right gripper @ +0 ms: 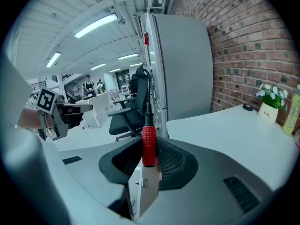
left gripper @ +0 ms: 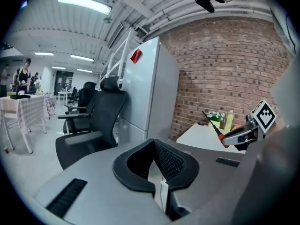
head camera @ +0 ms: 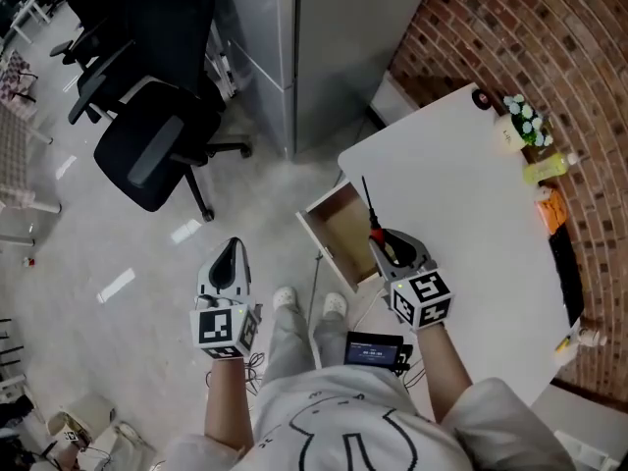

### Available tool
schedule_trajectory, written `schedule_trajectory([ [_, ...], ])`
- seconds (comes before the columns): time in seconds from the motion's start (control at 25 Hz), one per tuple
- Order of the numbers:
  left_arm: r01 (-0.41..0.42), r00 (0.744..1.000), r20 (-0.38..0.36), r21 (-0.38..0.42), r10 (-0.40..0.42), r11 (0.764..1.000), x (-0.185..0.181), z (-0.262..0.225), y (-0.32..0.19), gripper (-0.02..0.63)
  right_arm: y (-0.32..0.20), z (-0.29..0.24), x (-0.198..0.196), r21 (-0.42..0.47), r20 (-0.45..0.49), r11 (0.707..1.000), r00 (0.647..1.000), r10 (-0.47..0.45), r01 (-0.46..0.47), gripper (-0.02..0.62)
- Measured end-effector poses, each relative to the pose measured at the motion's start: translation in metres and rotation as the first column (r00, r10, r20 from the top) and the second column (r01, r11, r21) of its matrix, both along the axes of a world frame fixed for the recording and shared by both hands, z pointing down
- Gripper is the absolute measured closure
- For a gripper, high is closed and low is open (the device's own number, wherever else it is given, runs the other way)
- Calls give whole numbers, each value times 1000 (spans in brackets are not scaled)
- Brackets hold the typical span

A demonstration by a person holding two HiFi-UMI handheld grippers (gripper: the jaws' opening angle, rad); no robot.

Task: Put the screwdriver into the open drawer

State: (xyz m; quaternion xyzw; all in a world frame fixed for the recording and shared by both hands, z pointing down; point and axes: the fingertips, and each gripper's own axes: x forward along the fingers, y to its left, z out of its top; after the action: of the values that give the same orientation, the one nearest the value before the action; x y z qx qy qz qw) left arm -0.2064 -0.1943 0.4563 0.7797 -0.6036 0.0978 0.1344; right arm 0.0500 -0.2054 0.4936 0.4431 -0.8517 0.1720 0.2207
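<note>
The left gripper (head camera: 233,246) and right gripper (head camera: 385,243) are pale grey shells with black ribbed pads (left gripper: 171,161), slotted vents and a cube (head camera: 423,297) of black-and-white square markers. The person wears a short-sleeved white T-shirt (head camera: 343,430) with a black line drawing, pale trousers (head camera: 292,337) and white shoes (head camera: 286,297), with a black device (head camera: 374,349) with a small lit screen at the front

Office chair (head camera: 147,150) is standing ahead-left of left gripper (head camera: 233,253); flower pot (head camera: 512,130) and yellow bottle (head camera: 543,170) are sitting well beyond right gripper (head camera: 386,246).
</note>
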Motion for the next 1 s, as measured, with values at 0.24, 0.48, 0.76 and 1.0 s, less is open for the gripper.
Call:
schedule_trajectory([
  [0.24,3,1000,-18,-95,-5,995,-7,57,-8,597,-1,54,-7,-105,14,994,1000,11,-10,500],
  [0.48,50,996,-59,-211,-64,976,-20,118,-5,597,6,125,-18,-244,-5,970,1000,10,-11,500],
  [0.76,74,992,-70,-317,-101,945,-34,179,-9,597,1,194,-10,-397,-8,911,993,119,-113,501],
  [1.0,60,993,-70,-365,-92,929,-40,212,-11,597,-9,237,-1,-456,-69,873,985,160,-174,501],
])
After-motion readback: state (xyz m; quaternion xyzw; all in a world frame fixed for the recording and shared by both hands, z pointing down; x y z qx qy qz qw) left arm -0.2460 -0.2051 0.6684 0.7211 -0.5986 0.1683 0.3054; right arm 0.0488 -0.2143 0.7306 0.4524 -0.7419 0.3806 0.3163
